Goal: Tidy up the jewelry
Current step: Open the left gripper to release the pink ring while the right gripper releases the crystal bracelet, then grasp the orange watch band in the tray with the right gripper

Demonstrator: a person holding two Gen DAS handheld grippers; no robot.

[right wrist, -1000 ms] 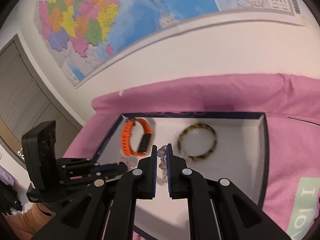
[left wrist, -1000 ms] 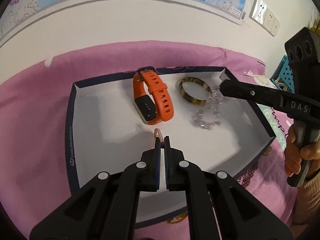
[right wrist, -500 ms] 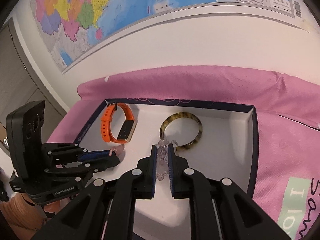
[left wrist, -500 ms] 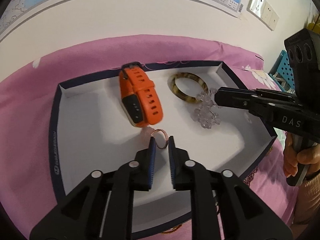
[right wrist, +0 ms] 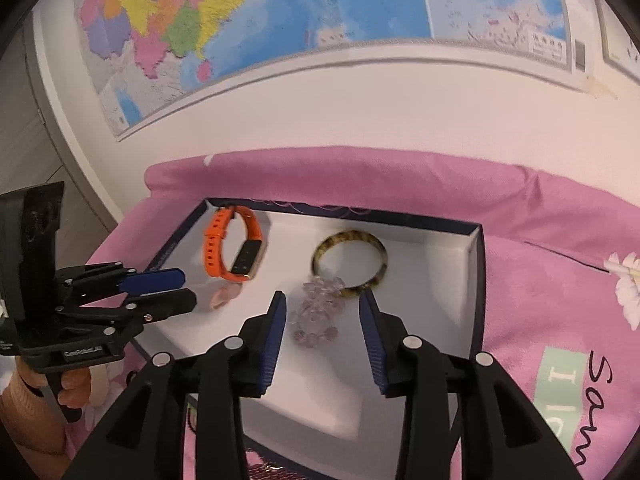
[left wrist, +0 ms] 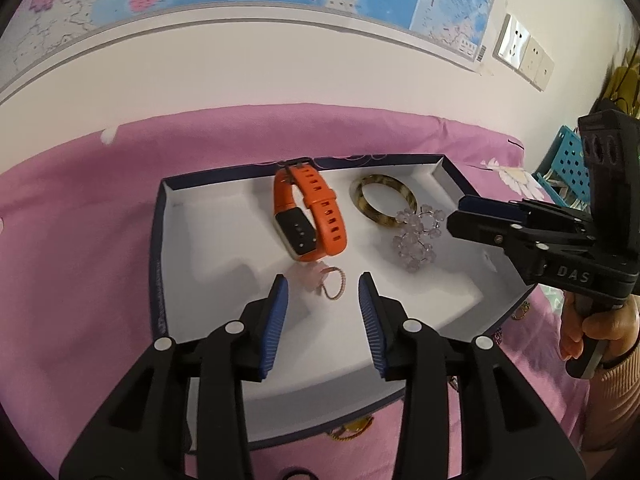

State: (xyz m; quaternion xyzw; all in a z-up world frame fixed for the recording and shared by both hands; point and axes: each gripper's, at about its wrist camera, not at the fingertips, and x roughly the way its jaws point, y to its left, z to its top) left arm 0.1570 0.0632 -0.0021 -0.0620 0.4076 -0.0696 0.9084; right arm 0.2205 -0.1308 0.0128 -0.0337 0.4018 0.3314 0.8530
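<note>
Centre of the left wrist frame, inside white box [left wrist: 208,240] | thin rose-gold chain bracelet [left wrist: 335,283] lies limp, loop running up-down | left gripper [left wrist: 322,287] jaws spread, chain between | right gripper [right wrist: 322,304] jaws spread over clear bead bracelet [right wrist: 318,312] | orange watch [left wrist: 310,216], tortoise bangle [left wrist: 384,204] upper frame.
</note>
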